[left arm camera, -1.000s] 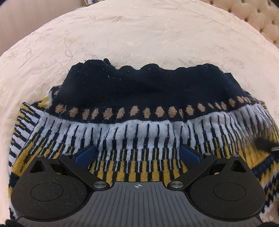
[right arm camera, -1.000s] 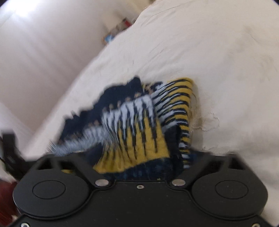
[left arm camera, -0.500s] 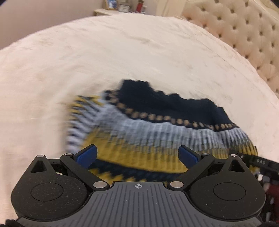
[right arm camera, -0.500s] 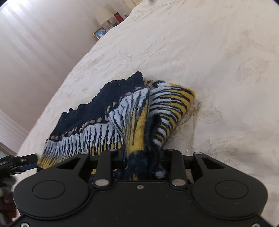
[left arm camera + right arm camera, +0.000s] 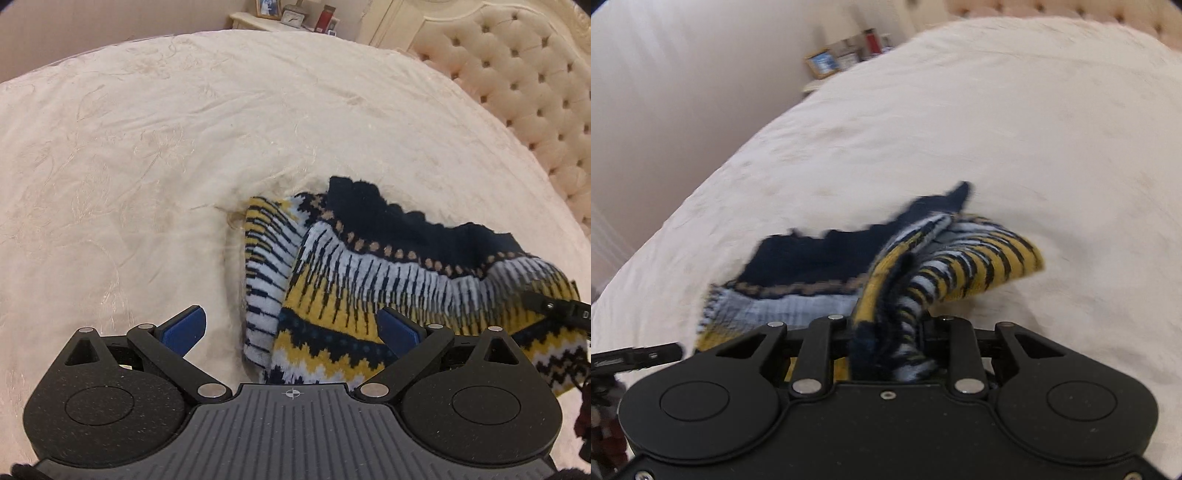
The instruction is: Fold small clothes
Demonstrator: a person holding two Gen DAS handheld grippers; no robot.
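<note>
A small knitted garment (image 5: pixel 369 266) in navy, yellow and white lies crumpled on a cream bedspread (image 5: pixel 147 147). My left gripper (image 5: pixel 291 325) is open above the garment's near left part, its blue pads (image 5: pixel 184 325) wide apart and holding nothing. In the right wrist view, my right gripper (image 5: pixel 890 332) has its jaws closing on a bunched fold of the garment (image 5: pixel 812 258), which pulls up from the bedspread (image 5: pixel 1034 129). The right gripper's black tip (image 5: pixel 554 306) reaches in at the garment's right edge. How far the fold goes inside the jaws is hidden.
A tufted cream headboard (image 5: pixel 517 74) runs along the right. A nightstand (image 5: pixel 288 18) with a picture frame and small items stands beyond the bed's far edge. The left gripper's tip (image 5: pixel 635 356) shows at the left edge of the right wrist view.
The left gripper has pulled back and to the left, still open, so the garment now sits to its right. The right gripper has closed on a bunch of fabric and lifted it.
</note>
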